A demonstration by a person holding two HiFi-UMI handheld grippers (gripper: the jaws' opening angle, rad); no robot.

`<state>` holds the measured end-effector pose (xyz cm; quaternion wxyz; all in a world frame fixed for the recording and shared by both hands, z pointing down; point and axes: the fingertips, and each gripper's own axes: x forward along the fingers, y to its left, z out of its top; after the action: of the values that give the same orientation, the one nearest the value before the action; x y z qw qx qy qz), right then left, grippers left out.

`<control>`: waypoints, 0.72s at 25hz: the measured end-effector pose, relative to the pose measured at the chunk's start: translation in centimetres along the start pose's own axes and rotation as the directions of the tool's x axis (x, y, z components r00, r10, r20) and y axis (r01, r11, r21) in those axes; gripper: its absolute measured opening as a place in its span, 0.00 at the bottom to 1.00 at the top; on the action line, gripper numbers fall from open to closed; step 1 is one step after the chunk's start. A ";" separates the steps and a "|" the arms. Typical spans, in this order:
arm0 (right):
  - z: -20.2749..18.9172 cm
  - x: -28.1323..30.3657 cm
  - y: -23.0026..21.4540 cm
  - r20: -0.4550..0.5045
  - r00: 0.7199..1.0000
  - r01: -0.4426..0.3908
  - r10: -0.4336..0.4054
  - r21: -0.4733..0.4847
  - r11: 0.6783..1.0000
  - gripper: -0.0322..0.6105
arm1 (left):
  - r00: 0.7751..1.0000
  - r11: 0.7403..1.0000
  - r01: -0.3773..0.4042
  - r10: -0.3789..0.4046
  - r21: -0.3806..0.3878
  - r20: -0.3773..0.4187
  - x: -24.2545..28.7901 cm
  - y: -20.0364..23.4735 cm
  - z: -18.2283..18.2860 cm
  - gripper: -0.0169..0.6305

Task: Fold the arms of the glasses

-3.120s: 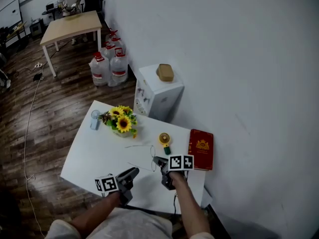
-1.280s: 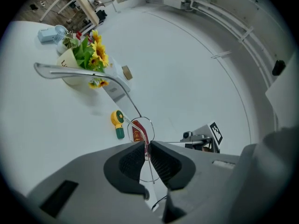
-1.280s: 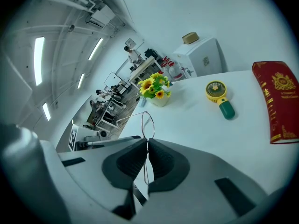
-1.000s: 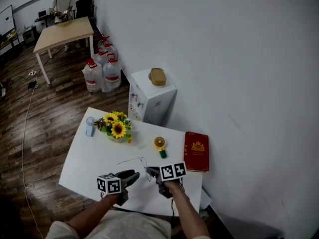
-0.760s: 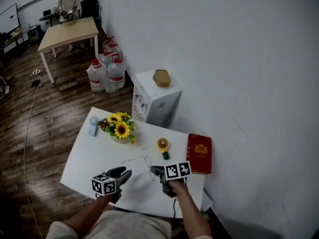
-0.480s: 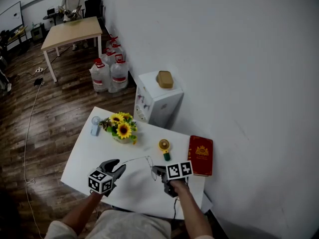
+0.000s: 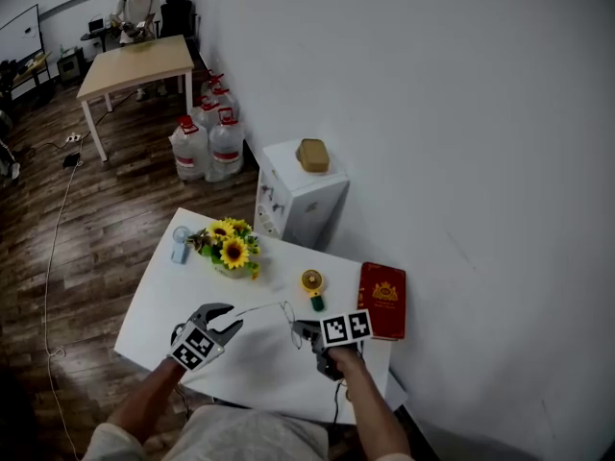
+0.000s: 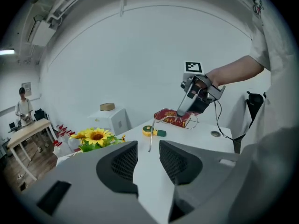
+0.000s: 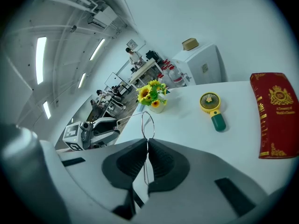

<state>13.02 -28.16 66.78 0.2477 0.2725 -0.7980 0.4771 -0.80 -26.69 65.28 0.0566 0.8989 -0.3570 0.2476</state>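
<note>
The thin wire-framed glasses (image 7: 282,308) hang just above the white table (image 7: 183,286), pinched at the frame by my right gripper (image 7: 298,329), which is shut on them. In the right gripper view a lens loop (image 9: 147,125) sticks up past the closed jaws, and one arm runs left to my left gripper (image 9: 100,127). My left gripper (image 7: 213,323) is open. In the left gripper view the arm's tip (image 8: 150,143) hangs just ahead of the gap between its pads (image 8: 125,161), touching neither. My right gripper (image 8: 189,104) holds the frame beyond it.
On the table stand a sunflower vase (image 7: 231,248), a blue cup (image 7: 181,245), a yellow hand fan (image 7: 312,284) and a red book (image 7: 382,300). A white cabinet (image 7: 300,195) and water jugs (image 7: 211,142) stand behind it. A person is at a far table (image 7: 135,60).
My left gripper has moved left along the table and rolled over, so its marker cube now faces another way. The right gripper and the glasses have stayed put.
</note>
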 end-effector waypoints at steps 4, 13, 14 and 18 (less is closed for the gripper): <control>-0.1 -0.4 -0.3 0.006 1.000 0.004 -0.004 0.008 1.000 0.07 | 1.000 1.000 0.002 -0.002 0.021 0.003 0.4 -0.4 0.2 0.21; -0.9 -1.3 -0.5 0.032 0.999 0.009 -0.010 0.044 0.999 0.07 | 1.000 0.998 0.016 -0.016 0.055 0.008 0.4 -2.0 0.5 0.07; -0.8 -1.3 -0.6 0.037 0.999 0.009 -0.011 0.050 0.999 0.07 | 1.000 0.998 0.014 -0.015 0.057 0.009 0.5 -2.1 0.4 0.07; -0.8 -1.3 -0.7 0.053 0.999 0.005 -0.009 0.068 0.998 0.07 | 1.000 0.998 0.016 -0.017 0.064 0.011 0.8 -2.7 0.1 0.05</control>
<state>14.57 -27.45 66.69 0.2186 0.2961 -0.7868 0.4955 1.53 -25.20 65.79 0.0277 0.9046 -0.3417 0.2532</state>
